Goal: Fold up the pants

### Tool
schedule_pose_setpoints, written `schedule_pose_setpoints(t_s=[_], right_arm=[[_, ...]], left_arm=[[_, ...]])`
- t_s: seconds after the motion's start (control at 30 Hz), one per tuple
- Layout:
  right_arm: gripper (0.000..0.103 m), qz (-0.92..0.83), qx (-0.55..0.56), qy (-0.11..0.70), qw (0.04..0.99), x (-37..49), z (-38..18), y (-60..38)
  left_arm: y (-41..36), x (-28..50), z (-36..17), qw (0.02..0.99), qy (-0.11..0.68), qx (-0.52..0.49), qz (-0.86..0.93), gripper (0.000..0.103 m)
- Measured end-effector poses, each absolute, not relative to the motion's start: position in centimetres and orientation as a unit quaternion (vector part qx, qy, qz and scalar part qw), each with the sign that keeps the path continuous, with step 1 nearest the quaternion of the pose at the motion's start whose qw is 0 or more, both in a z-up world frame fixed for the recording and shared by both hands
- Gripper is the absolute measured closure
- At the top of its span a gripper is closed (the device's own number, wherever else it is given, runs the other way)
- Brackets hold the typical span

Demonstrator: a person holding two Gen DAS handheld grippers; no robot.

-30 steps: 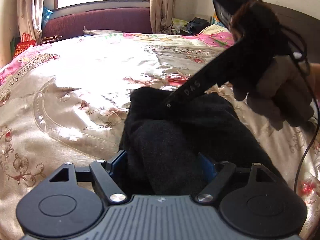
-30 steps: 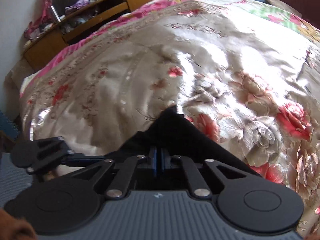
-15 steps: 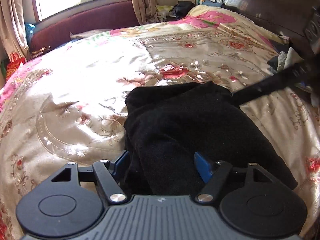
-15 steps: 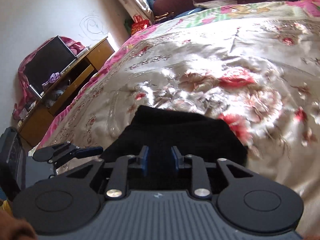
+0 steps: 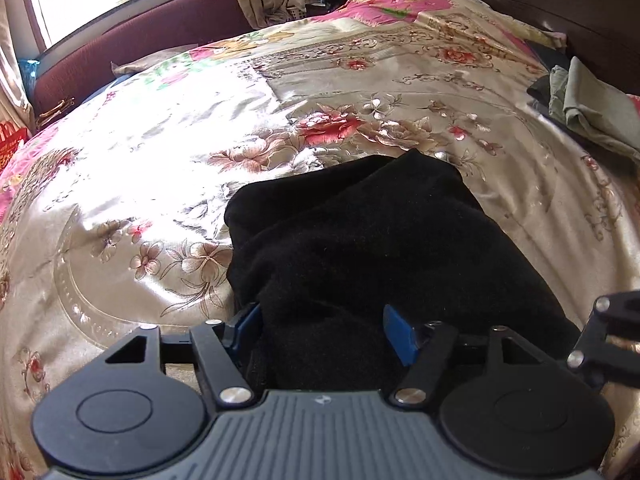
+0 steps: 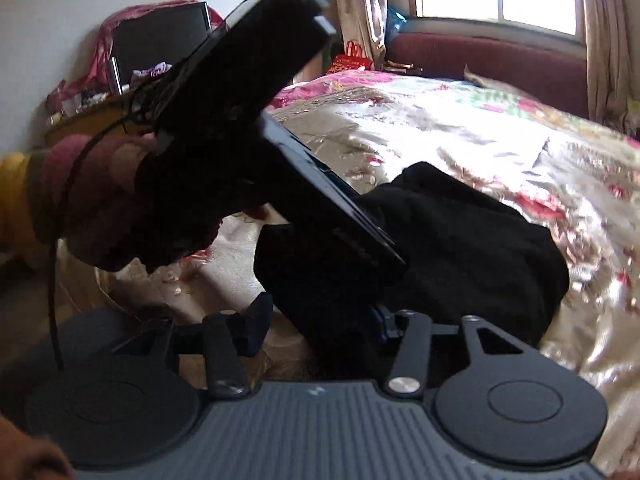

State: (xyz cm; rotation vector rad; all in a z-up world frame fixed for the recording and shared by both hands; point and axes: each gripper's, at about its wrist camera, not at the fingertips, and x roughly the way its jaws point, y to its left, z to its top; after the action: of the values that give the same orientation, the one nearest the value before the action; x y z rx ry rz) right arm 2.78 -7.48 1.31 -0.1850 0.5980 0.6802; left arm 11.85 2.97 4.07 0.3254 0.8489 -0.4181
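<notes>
The black pants (image 5: 360, 240) lie folded in a thick bundle on the floral satin bedspread (image 5: 160, 152). My left gripper (image 5: 322, 330) is open, its blue pads on either side of the bundle's near end. In the right wrist view the pants (image 6: 460, 232) lie ahead, and my right gripper (image 6: 320, 320) is open at their near edge. The left gripper's body (image 6: 280, 152) and the hand holding it cross that view from the left, over the pants. Part of the right gripper's linkage (image 5: 608, 332) shows at the left wrist view's right edge.
Folded grey-green clothes (image 5: 588, 108) lie at the bed's right side by the dark headboard (image 5: 560, 4). A maroon sofa back (image 5: 140, 40) and window stand beyond the bed. A wooden cabinet with clutter (image 6: 100, 100) stands at the left.
My right gripper opened, let go of the pants and swung round to the bundle's near side beside the left gripper. The left gripper stayed open at the bundle's near end.
</notes>
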Motion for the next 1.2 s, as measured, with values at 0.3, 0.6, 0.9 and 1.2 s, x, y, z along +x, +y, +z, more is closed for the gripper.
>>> schedule_pose_setpoints(t_s=[0.3,0.6,0.9,1.2], right_arm=[[0.095,0.28,-0.071,0.295,0.911,4.3,2.1,-5.4],[0.094,0.277,0.012,0.32,0.906,4.8,2.3,-7.6],[0.069,0.278,-0.074,0.281,0.916,3.0,1.1,-5.5],[0.066,0.262,-0.162,0.232,0.923,3.2,-0.3,-2.4]], left_arm=[[5.1,13.4,7.3,0.89,0.386,0.128,-0.207,0.077],[7.5,12.4,6.7,0.868,0.43,0.066,-0.237,0.032],[4.9,13.7,5.1,0.851,0.453,0.12,-0.239,0.043],[6.3,13.5,5.1,0.854,0.465,0.094,-0.212,0.023]])
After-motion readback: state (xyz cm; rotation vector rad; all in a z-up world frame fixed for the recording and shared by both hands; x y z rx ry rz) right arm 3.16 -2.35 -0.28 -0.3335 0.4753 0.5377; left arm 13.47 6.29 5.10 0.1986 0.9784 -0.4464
